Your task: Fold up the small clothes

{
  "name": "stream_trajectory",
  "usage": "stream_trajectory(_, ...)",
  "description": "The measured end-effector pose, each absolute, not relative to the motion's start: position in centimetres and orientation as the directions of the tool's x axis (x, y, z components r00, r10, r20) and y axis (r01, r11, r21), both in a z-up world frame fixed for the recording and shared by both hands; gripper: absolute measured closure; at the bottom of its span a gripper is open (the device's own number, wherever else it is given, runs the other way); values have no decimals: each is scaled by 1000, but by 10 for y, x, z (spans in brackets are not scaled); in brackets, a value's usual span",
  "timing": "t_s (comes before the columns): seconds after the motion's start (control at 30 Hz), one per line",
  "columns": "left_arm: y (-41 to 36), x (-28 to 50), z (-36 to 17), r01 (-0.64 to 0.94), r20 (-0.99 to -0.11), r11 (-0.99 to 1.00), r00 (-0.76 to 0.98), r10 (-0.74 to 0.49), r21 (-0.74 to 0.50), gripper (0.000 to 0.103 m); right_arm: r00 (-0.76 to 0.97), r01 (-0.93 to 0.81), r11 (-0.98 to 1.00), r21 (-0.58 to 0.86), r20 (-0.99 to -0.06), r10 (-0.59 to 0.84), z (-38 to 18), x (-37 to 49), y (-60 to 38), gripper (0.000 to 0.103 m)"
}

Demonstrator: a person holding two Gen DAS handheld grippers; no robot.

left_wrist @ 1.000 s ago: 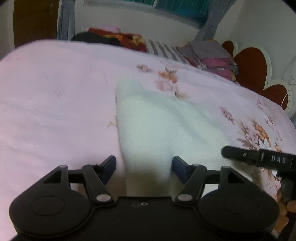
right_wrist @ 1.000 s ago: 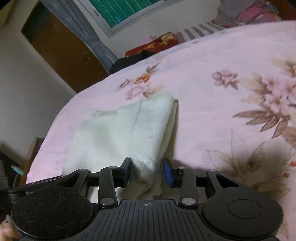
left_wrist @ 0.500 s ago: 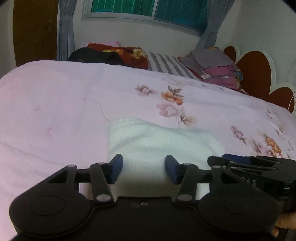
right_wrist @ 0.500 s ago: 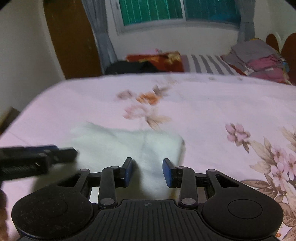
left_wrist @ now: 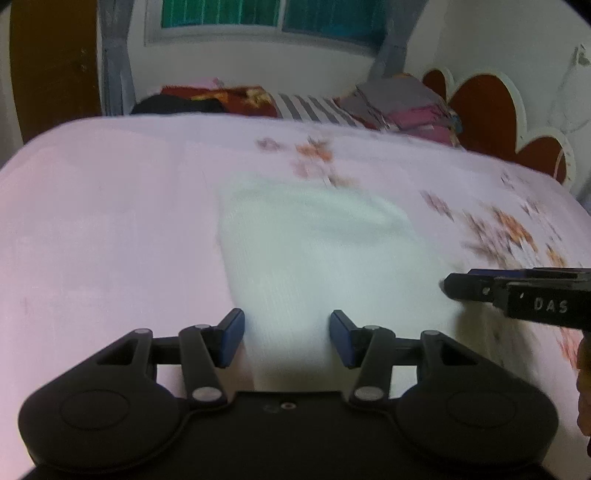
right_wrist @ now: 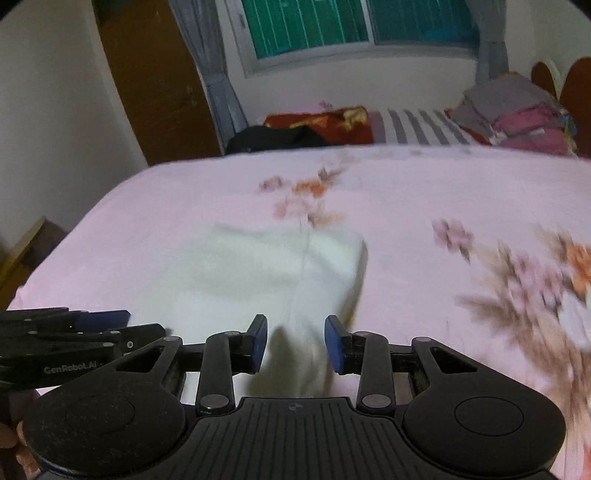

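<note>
White fleecy garment (left_wrist: 314, 251) (right_wrist: 273, 273), folded into a compact block, lying flat on the pink floral bedspread (left_wrist: 110, 221) (right_wrist: 424, 192) toward the near edge of the bed; in the right wrist view a seam line runs down it and its right-hand edge shows a thick fold. Left claw (left_wrist: 287, 338): blue-padded fingers spread wide, nothing held, the near edge of the garment lying between and below them. Right claw (right_wrist: 295, 343): likewise spread, gripping nothing, with the garment's near right corner showing in the gap. Each claw appears side-on in the other's view, at the right margin of the left wrist view (left_wrist: 517, 291) and the left margin of the right wrist view (right_wrist: 74, 332), just beside the garment. Far side of the bed: dark and red bedding (right_wrist: 306, 129), a striped pillow (left_wrist: 314, 107), a stack of folded clothes (left_wrist: 402, 107) (right_wrist: 517, 114). Behind: scalloped red headboard (left_wrist: 491, 110), window with grey curtains (right_wrist: 351, 29), brown door (right_wrist: 159, 92). Both views are motion-blurred.
</note>
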State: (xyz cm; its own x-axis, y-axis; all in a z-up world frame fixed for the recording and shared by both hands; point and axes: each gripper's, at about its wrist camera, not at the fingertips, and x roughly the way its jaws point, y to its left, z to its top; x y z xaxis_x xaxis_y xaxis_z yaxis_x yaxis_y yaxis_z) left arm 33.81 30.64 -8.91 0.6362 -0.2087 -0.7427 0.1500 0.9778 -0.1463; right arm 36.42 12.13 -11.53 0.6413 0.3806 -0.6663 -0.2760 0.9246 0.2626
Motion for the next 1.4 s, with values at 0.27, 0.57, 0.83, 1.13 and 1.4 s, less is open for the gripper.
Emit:
stream_trajectory(0.27,304,315,-107,146,-783,968,571,-249,-202,51,596,-245,953,180,-747,294,-153,330,114,68)
stream_trajectory(0.57,311,299,-104,120,-789,972,568,-236,-204,50,531,-238,898,369,-725,439,-158,305,96,68)
stream_trajectory(0.83,301,292,-102,107,-805,977,553,-214,-186,51,471,-202,848,490,-711,522,-161,305,86,92)
stream_trajectory(1.13,292,289,-101,75,-812,989,564,-148,-128,41,464,-188,841,508,-708,532,-159,305,72,92)
stream_trajectory(1.4,288,280,-91,11,-812,995,577,-91,-104,32,592,-362,909,207,-702,396,-126,286,113,91)
